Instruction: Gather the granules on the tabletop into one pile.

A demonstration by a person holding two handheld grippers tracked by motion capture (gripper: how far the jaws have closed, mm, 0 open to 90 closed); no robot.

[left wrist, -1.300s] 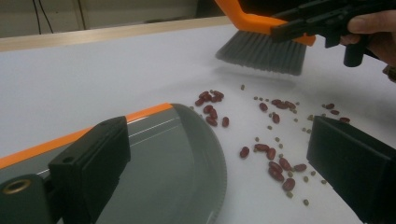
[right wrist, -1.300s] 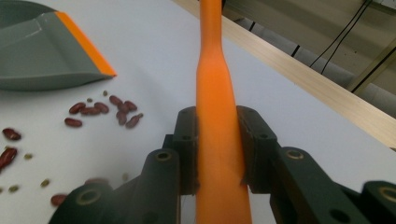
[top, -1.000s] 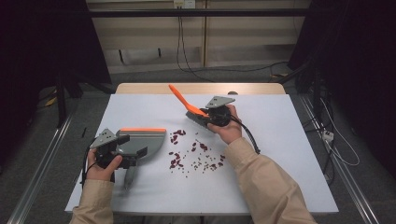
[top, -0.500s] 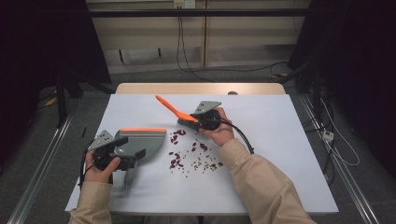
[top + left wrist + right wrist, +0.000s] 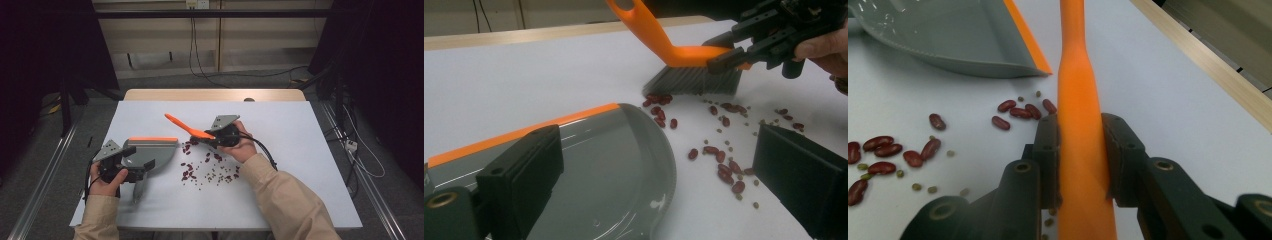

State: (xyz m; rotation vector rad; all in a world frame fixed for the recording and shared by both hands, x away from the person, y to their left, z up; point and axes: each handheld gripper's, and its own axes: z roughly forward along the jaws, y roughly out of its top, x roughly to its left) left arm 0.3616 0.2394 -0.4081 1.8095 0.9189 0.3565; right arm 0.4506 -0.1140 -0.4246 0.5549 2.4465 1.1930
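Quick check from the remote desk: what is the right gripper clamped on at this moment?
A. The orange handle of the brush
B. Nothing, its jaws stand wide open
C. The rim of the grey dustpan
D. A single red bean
A: in the right gripper view the right gripper has both jaws pressed against the orange brush handle, while the grey dustpan lies apart from it on the table.

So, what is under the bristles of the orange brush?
A few red beans lie at the front edge of the brush bristles, on the white table. Whether more beans are beneath the bristles stays hidden.
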